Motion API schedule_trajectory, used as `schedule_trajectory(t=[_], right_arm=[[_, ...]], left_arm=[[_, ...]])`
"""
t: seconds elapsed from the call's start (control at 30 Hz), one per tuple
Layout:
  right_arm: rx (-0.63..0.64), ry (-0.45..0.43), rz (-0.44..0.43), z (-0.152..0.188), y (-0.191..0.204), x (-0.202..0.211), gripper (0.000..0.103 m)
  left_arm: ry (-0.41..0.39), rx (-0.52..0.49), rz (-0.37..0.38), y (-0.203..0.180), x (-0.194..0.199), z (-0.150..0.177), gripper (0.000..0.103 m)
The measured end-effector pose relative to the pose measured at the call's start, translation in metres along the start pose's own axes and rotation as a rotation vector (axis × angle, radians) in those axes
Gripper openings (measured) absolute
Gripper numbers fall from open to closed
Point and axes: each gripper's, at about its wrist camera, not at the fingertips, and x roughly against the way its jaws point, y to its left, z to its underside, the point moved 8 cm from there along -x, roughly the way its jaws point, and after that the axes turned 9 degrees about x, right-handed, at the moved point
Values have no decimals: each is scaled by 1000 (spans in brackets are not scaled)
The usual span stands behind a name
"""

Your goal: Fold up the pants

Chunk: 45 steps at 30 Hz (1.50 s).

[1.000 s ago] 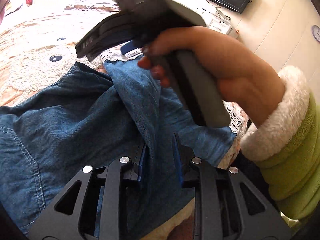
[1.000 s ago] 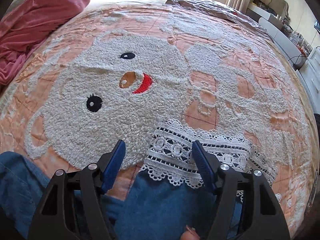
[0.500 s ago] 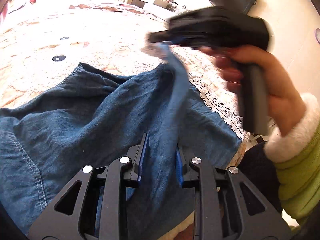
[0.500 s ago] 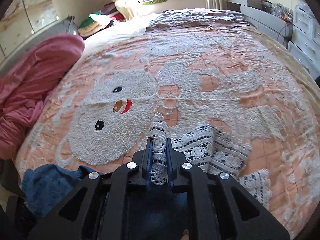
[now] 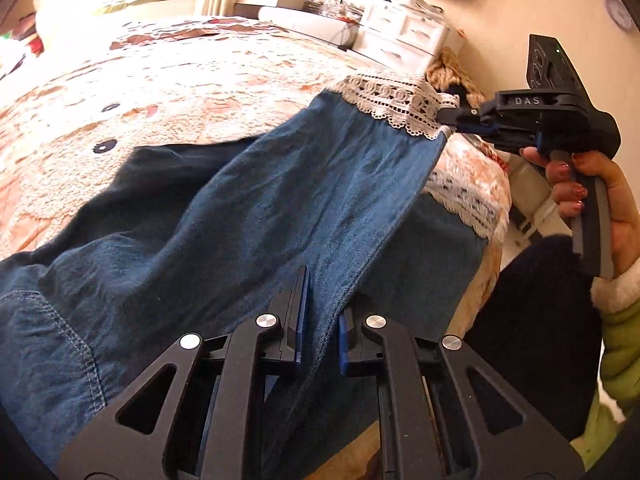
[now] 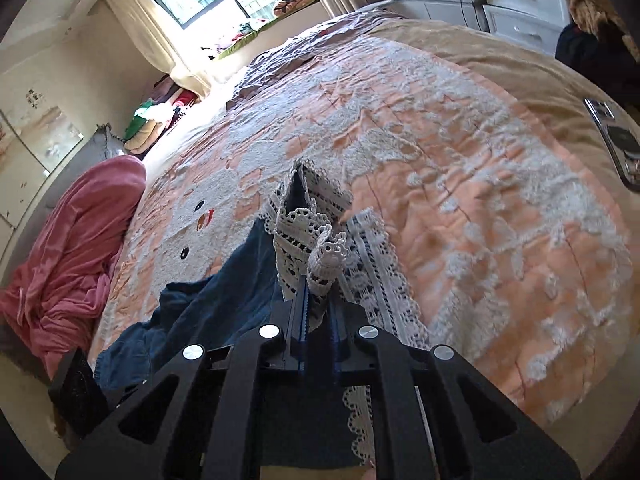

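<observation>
Blue denim pants (image 5: 240, 216) with white lace hems lie on the bed near its front edge. My right gripper (image 5: 452, 118) is shut on the lace hem (image 5: 400, 100) of one leg and holds it lifted and stretched above the bed; in the right wrist view the lace (image 6: 312, 236) bunches out between the closed fingers of the right gripper (image 6: 320, 300). My left gripper (image 5: 320, 312) is shut on a fold of the same denim leg lower down. The other leg's lace hem (image 5: 464, 196) lies flat on the bed below.
The bed has a peach quilt with a white fluffy cartoon face (image 6: 192, 220). A pink blanket (image 6: 76, 240) is heaped at the left. A white dresser (image 6: 516, 4) stands beyond the bed. A phone (image 6: 616, 140) lies at the bed's right edge.
My right gripper closed on the lace hem, then lifted and pulled it away to the right, stretching the leg out. My left gripper stayed shut on the denim.
</observation>
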Motion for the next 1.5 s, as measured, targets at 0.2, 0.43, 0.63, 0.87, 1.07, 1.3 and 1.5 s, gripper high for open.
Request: schedule_trajectory(t=[0.2,0.43,0.63,0.87,1.07,1.3,1.5], right_arm=[[-61,-6,-24,33,-10,24,7],[-107,38,12,71,-24,31,7],[-74,59,67,83,-28,33,7],[-72,94,70,97,-33,33,10],[-20,-3,149,80,-32,66,17],[200,0,87,58,25,36,18],[262,157,103,84,20,-22,24]], left_arm=[[-3,-40,5,3,9,5,4],[17,-57,9,1,10,11,4],[37,-119,8,-10,11,21,4],[63,-147,-27,-9,7,29,4],[63,-159,-38,-8,6,31,4],[69,-173,-62,-11,5,42,4],[65,-182,-73,-12,8,55,4]])
